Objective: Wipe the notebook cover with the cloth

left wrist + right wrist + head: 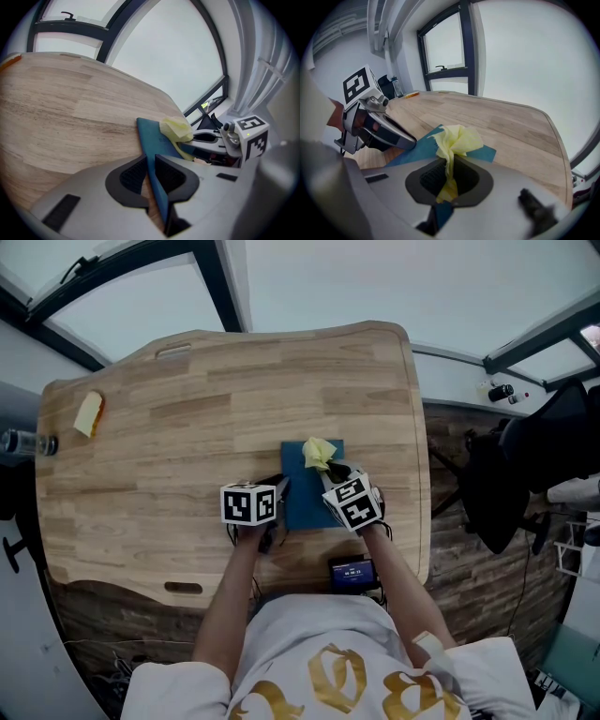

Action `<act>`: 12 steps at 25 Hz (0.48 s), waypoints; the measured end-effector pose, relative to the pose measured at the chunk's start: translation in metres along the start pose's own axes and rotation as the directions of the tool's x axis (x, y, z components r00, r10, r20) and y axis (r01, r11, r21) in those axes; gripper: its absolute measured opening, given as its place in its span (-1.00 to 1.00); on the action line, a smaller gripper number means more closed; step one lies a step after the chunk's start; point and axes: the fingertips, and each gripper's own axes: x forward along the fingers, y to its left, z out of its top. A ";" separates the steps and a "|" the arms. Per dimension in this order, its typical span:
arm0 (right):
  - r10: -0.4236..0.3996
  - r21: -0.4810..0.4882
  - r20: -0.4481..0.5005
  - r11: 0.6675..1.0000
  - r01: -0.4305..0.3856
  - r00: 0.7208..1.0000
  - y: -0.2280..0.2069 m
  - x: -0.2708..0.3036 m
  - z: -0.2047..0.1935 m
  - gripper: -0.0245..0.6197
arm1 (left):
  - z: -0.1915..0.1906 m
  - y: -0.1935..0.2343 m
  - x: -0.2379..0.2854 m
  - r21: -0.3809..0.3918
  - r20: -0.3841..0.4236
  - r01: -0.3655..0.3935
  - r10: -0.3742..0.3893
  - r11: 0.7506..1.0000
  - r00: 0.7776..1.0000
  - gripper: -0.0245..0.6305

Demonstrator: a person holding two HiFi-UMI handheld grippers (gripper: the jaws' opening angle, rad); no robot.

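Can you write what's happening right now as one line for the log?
left gripper: shut on notebook edge | right gripper: shut on yellow cloth | cloth: over notebook's far end

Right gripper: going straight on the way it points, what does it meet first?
Probably the blue notebook cover, just beyond the yellow cloth the right gripper holds; past it only bare table, though depth is unclear.

Both arms out ahead of the torso, left forearm (232, 592) and right forearm (401, 582) bare, angled in toward each other. Grippers sit side by side, low over the worktop. Left gripper (279, 491): fingers (127, 177) closed onto the left edge of the notebook (151, 136). Right gripper (331, 472): fingers (467, 177) pinched tight on the cloth (458, 139), wad bunched past the tips
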 end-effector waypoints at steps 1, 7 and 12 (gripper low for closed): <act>0.001 -0.006 0.004 1.000 -0.001 1.000 0.001 0.001 0.001 -0.81 | 0.000 0.000 0.000 0.000 0.000 0.000 0.000 1.000 1.000 -0.72; 0.026 -0.018 0.003 1.000 -0.026 1.000 0.010 0.000 -0.003 -0.81 | 0.001 0.000 0.000 0.001 0.001 -0.002 0.002 1.000 1.000 -0.72; 0.068 -0.022 -0.016 0.997 -0.069 0.998 0.023 -0.004 -0.008 -0.81 | 0.000 0.000 0.001 0.001 0.003 -0.004 0.004 1.000 1.000 -0.72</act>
